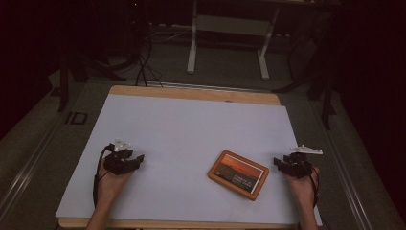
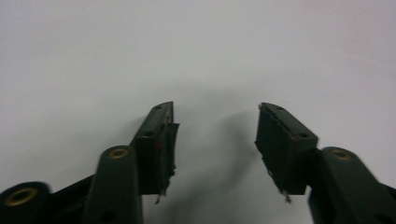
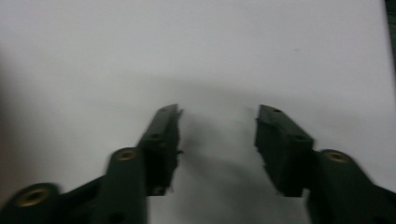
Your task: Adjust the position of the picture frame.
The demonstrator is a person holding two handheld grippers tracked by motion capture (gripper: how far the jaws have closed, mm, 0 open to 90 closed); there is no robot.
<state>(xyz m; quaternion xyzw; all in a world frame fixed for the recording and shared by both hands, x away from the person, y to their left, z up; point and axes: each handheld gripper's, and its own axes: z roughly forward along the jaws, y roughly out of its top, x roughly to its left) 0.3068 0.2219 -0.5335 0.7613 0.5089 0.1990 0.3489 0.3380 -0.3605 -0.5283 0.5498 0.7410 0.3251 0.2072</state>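
A small wooden-framed picture (image 1: 238,174) with an orange sunset scene lies flat on the white sheet, right of centre near the front. My right gripper (image 1: 279,162) rests just to its right, apart from it, jaws open. In the right gripper view the right gripper (image 3: 217,114) has nothing between its fingers, just white sheet. My left gripper (image 1: 139,158) sits at the front left, far from the frame. In the left gripper view the left gripper (image 2: 215,109) stands open over bare sheet.
A white sheet (image 1: 191,129) covers most of the wooden table (image 1: 191,93). Beyond the far edge stand the legs of another table (image 1: 192,48) and cables on a dark floor. A black stand (image 1: 328,96) is at the right.
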